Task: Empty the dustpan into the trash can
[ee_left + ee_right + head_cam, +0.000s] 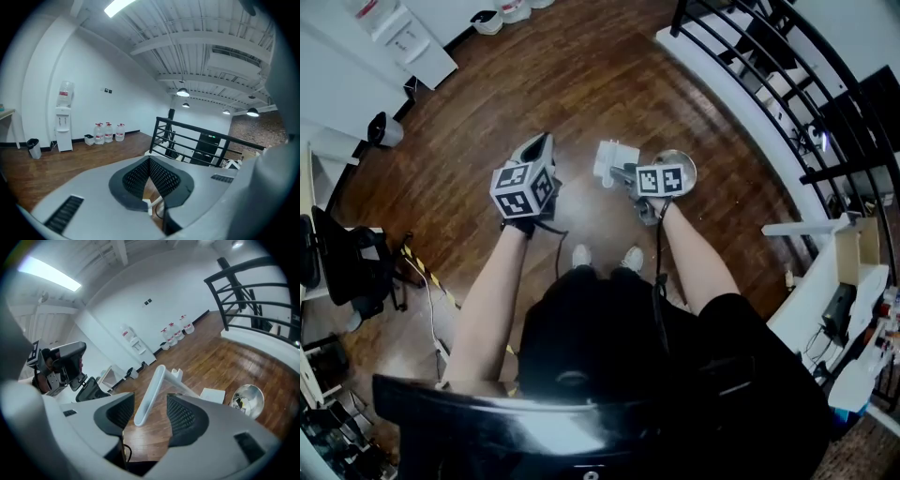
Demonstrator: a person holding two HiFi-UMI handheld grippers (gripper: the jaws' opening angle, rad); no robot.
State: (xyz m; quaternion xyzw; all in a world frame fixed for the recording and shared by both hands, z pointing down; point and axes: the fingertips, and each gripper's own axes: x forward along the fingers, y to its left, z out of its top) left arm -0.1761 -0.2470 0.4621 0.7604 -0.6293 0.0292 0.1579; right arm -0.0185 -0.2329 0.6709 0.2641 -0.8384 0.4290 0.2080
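In the right gripper view the white dustpan's long handle (151, 390) stands tilted between the jaws of my right gripper (149, 408). The jaws are open, with a gap on each side of the handle. The dustpan's pan (213, 394) rests on the wooden floor beside the round silver trash can (247, 401), which has scraps inside. From the head view the dustpan (614, 157) lies just left of the trash can (686, 165), with my right gripper (630, 174) over them. My left gripper (540, 145) hangs to the left with its pads (140, 176) together, holding nothing.
A black railing (787, 84) on a white ledge curves along the right. An office chair (337, 262) and a taped cable (427, 272) lie at the left. Water bottles (108, 132), a water dispenser (63, 123) and a small bin (33, 148) stand against the far wall.
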